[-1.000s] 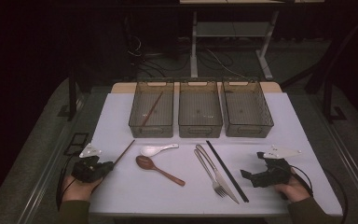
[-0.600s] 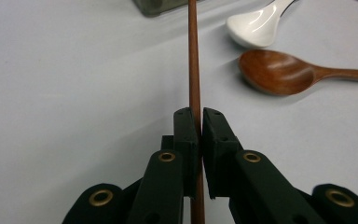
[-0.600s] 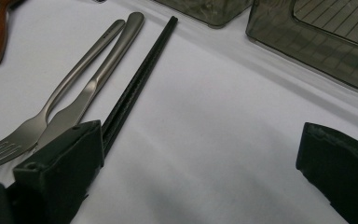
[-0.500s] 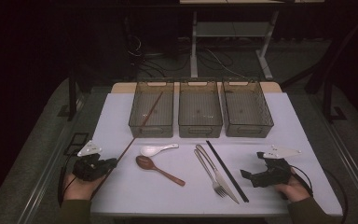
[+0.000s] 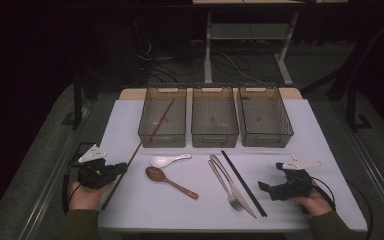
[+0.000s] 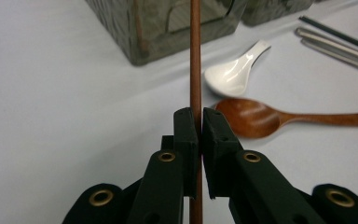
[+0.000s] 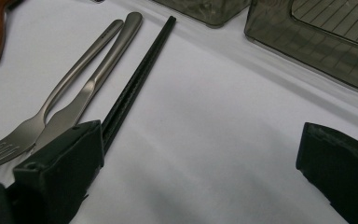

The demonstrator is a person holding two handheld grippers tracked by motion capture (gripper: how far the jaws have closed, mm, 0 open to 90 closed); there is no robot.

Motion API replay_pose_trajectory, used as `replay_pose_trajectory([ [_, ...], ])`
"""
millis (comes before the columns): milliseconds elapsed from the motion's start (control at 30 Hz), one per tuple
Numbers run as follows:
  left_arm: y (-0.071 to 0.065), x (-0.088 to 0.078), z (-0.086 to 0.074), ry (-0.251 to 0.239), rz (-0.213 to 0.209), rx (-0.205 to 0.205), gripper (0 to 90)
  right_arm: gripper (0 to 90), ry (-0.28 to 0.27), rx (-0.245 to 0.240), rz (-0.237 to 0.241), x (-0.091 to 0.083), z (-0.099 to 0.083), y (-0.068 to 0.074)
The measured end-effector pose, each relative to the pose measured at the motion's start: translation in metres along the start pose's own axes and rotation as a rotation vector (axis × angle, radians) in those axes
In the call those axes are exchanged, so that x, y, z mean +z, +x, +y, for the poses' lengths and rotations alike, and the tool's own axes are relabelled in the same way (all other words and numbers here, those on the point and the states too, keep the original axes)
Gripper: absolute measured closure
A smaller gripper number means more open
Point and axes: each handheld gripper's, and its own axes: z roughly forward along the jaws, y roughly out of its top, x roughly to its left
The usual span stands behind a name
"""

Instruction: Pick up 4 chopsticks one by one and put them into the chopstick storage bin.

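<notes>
Because the left gripper [image 6: 199, 122] pinches the long reddish-brown wooden chopstick [image 5: 141, 143] near its lower end, jaws shut tight on it, the far tip pointing toward the left smoky translucent plastic bin [image 5: 163, 137] could swing or catch the rim; the right gripper [image 5: 276, 189] rests wide open, holding nothing.

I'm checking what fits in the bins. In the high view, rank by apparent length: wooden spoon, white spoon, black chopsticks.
1. black chopsticks
2. wooden spoon
3. white spoon
</notes>
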Motion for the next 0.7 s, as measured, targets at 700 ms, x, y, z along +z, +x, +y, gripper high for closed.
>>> replay_pose_trajectory([
  [700,-0.002,0.014,0.057,-0.085,-0.049,0.034,84.0,0.6,0.005,0.001,-0.004,0.001,0.000,-0.001],
])
